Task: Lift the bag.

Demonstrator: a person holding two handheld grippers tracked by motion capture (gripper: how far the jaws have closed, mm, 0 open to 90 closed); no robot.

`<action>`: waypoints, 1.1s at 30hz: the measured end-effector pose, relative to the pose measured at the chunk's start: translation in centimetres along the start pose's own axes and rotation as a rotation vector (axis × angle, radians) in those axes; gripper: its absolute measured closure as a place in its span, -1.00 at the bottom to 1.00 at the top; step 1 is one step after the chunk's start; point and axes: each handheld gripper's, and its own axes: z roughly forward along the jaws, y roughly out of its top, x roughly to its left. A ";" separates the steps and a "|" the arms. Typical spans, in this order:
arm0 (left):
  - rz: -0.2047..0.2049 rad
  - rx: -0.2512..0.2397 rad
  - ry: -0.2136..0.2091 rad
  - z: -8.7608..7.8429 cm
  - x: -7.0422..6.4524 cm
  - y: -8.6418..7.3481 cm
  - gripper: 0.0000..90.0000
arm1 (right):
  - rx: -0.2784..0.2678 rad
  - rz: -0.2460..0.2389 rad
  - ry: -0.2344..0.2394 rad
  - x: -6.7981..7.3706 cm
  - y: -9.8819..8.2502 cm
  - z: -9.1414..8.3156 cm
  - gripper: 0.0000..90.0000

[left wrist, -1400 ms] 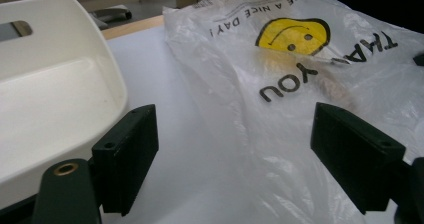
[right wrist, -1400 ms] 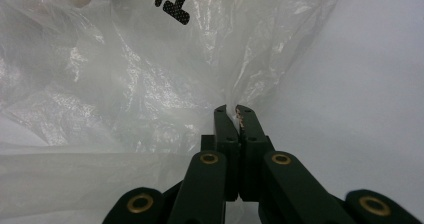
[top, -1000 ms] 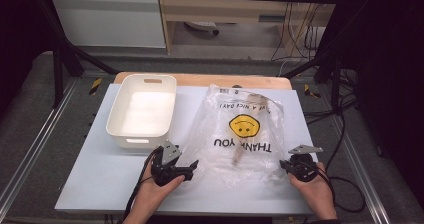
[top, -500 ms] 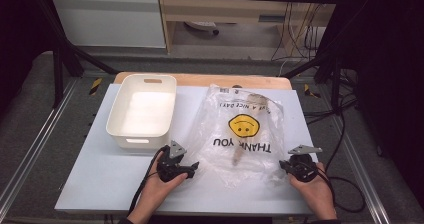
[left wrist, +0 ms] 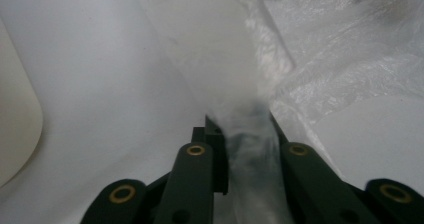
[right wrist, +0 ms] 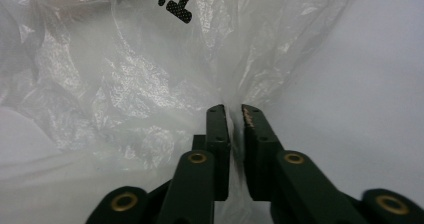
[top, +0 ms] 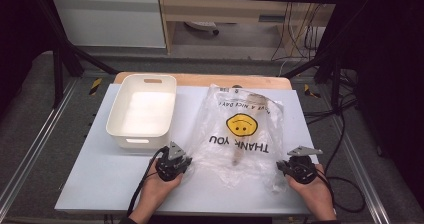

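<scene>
Tub (top: 142,113) left of bag (top: 243,134) on table (top: 100,169), grippers at bag's near corners.

high overhead, two close claw views

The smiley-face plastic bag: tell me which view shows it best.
The high view: the whole plastic bag lies flat on the white table, print readable, beside the white bin. The left gripper view shows one gathered strip between its jaws; the right gripper view, crinkled film at its jaw tips.
</scene>
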 end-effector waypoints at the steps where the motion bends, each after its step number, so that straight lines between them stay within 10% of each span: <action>1: 0.001 0.000 -0.001 0.0 0.0 0.0 0.87 | -0.003 0.003 0.004 0.1 0.0 -0.1 0.55; 7: 0.009 -0.005 0.000 0.0 0.1 -0.1 0.88 | -0.050 -0.008 -0.008 0.8 -0.5 -0.8 -0.18; 14: 0.009 -0.008 0.000 0.0 0.1 -0.1 0.88 | -0.061 0.025 -0.010 0.5 -2.1 -1.4 -0.59; 25: 0.020 -0.013 0.005 0.0 0.0 -0.2 0.88 | -0.002 -0.042 0.012 1.4 -2.6 -0.3 -0.65; 33: 0.021 -0.015 0.008 0.0 -0.1 -0.2 0.89 | -0.022 -0.099 0.064 2.1 -2.3 -0.3 0.08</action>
